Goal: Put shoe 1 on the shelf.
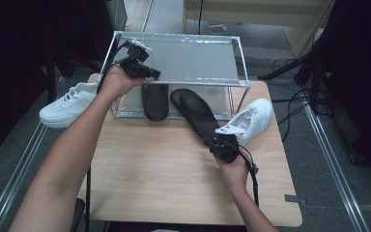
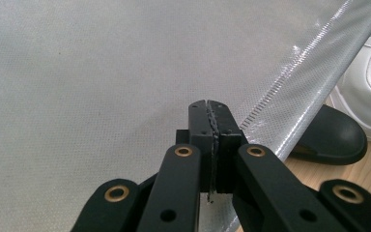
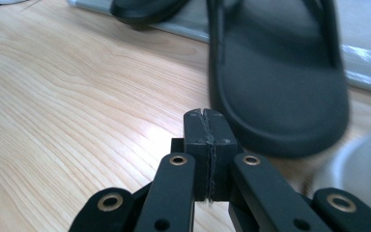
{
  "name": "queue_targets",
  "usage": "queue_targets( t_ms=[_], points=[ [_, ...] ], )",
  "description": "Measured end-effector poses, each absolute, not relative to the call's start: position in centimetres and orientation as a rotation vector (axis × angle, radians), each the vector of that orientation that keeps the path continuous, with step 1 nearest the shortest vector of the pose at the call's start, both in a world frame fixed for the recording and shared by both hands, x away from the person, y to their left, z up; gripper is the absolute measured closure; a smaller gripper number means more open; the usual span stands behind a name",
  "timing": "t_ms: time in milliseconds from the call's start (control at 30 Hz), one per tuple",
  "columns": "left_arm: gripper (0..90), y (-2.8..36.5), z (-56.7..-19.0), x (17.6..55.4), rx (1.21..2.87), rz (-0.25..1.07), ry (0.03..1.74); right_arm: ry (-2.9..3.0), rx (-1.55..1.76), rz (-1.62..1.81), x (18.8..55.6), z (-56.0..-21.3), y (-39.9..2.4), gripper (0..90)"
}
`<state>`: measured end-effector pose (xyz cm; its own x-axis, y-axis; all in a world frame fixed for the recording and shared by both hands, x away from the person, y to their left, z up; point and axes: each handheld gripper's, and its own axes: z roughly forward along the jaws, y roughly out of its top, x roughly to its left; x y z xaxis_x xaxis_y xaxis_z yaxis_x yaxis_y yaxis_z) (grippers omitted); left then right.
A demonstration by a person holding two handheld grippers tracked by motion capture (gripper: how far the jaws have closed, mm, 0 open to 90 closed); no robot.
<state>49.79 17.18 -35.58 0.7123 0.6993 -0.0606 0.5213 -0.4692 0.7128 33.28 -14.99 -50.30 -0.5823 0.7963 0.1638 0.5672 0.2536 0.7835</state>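
Note:
A silver-framed shoe rack (image 1: 188, 60) with grey mesh shelves stands at the back of the wooden table (image 1: 164, 169). One black slipper (image 1: 154, 101) lies on its lower shelf. A second black slipper (image 1: 195, 113) (image 3: 280, 87) lies slantwise, toe on the lower shelf and heel out on the table. My left gripper (image 1: 155, 74) (image 2: 207, 104) is shut and empty, just above the top shelf's front left corner. My right gripper (image 1: 213, 142) (image 3: 204, 113) is shut and empty, low over the table, right by the heel of the slanted slipper.
A white sneaker (image 1: 253, 118) (image 2: 367, 82) lies on the table to the right of the rack, close to my right gripper. Another white sneaker (image 1: 70, 104) sits beyond the table's left edge. The rack's front rail (image 2: 290, 101) runs beside my left gripper, a black slipper (image 2: 331, 137) below it.

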Motion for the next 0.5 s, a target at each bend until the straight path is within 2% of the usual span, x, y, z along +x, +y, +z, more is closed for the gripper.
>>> queue_targets(
  t_ms=[200,500],
  points=[
    [90.0,17.1,-35.6,49.7,2.187,0.321,0.912,2.224,1.321,1.217,32.8,-50.8,-16.7,90.0],
    [90.0,17.3,-35.6,49.8,2.178,0.307,0.905,2.193,1.330,1.170,33.1,-51.4,-17.0,90.0]
  ],
)
